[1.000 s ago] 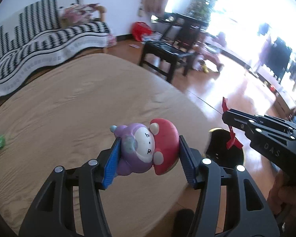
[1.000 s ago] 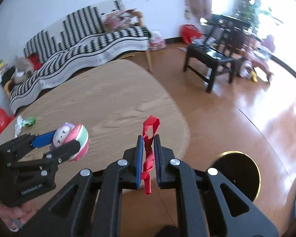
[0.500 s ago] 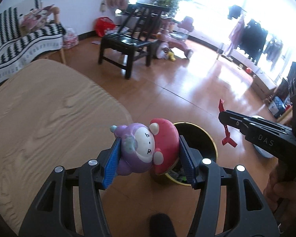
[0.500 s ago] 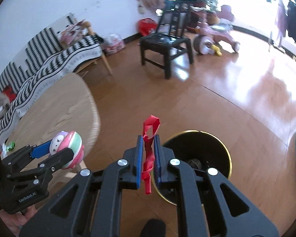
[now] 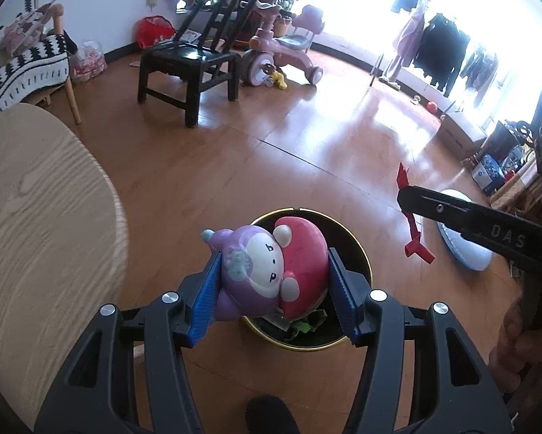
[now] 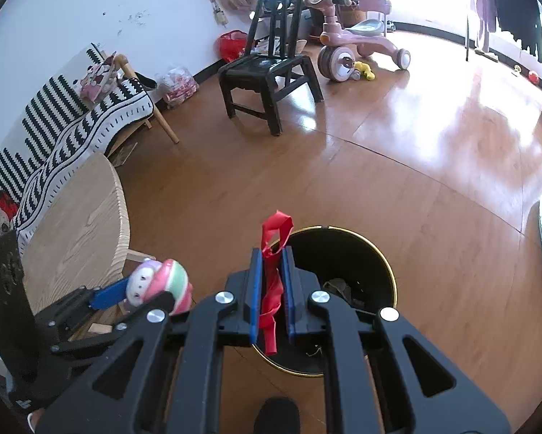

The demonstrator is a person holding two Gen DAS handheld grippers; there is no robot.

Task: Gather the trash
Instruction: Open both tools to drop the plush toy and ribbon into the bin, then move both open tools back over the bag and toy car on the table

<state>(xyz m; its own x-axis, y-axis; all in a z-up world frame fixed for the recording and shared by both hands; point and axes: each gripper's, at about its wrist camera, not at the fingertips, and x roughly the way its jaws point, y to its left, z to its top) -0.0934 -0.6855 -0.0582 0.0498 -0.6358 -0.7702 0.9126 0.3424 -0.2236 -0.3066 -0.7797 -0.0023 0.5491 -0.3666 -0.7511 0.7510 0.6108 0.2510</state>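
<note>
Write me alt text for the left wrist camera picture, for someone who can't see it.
The left gripper clamps a purple and red toy figure over a black, gold-rimmed trash bin on a wooden floor. At right, the right gripper pinches a red ribbon; a round wooden table sits at left.

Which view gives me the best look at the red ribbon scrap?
Right wrist view: the red ribbon scrap sits centred, pinched in the right hand-held gripper, over the bin. The left wrist view shows it small, side-on, partly hidden.
</note>
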